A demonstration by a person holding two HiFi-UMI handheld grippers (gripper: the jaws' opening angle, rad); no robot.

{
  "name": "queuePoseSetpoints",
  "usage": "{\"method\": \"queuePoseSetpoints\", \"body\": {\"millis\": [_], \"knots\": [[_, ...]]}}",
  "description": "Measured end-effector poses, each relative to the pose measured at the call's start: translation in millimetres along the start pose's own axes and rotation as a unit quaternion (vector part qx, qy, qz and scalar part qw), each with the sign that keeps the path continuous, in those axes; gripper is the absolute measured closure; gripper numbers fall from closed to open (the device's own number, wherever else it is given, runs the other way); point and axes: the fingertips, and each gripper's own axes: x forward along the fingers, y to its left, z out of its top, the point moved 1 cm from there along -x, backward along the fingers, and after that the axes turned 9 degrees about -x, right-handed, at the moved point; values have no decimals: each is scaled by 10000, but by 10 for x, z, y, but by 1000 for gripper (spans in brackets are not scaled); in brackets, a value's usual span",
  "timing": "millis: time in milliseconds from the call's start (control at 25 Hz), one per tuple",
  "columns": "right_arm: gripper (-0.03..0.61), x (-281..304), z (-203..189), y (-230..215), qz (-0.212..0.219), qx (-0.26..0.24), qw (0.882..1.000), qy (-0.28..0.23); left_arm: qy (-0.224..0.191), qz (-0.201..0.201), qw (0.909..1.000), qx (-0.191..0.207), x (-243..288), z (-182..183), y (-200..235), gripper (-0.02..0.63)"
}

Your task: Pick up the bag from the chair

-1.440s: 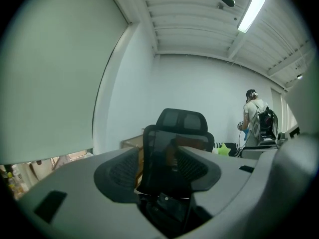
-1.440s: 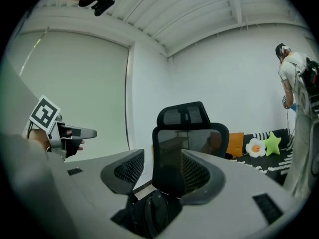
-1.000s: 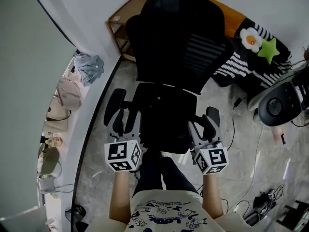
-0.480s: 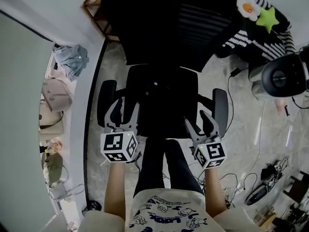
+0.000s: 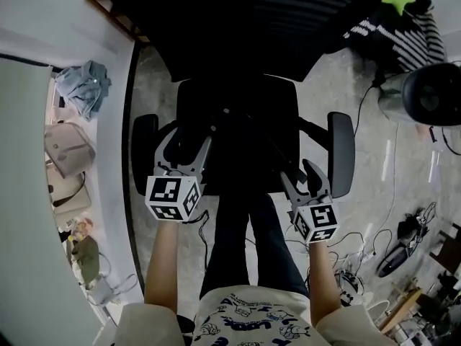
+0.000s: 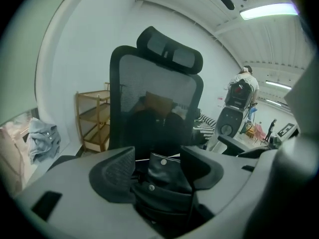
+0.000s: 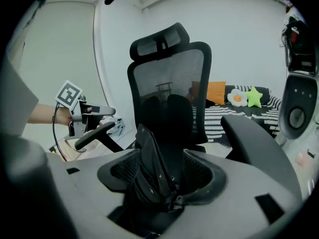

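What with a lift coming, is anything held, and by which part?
Nothing yet: the bag sits between the open fingers of the left gripper and the right gripper.

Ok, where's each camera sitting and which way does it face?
Head view: on the person's head, facing steeply down onto the chair; shows forearms, legs, left gripper, right gripper.
Left gripper view: on the left gripper, looking along its open fingers at the bag, chair behind.
Right gripper view: on the right gripper, likewise; left gripper shows at left.
Both gripper views share bag and chair.
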Motion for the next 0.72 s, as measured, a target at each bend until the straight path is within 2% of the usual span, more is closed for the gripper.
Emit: {"method": "queuePoseSetpoints", "body": {"millis": [200, 400, 720], "knots": [[296, 205, -262, -48, -87, 118, 9998, 150, 253, -366, 9989, 153, 389, -222, 152, 325], [296, 312, -528, -60, -167, 253, 9992, 259, 510, -677, 9963, 129, 723, -433, 273, 313], [296, 491, -845, 16, -284, 403, 9978, 439, 933, -1395, 9856, 230, 1186, -731, 378, 305]]}}
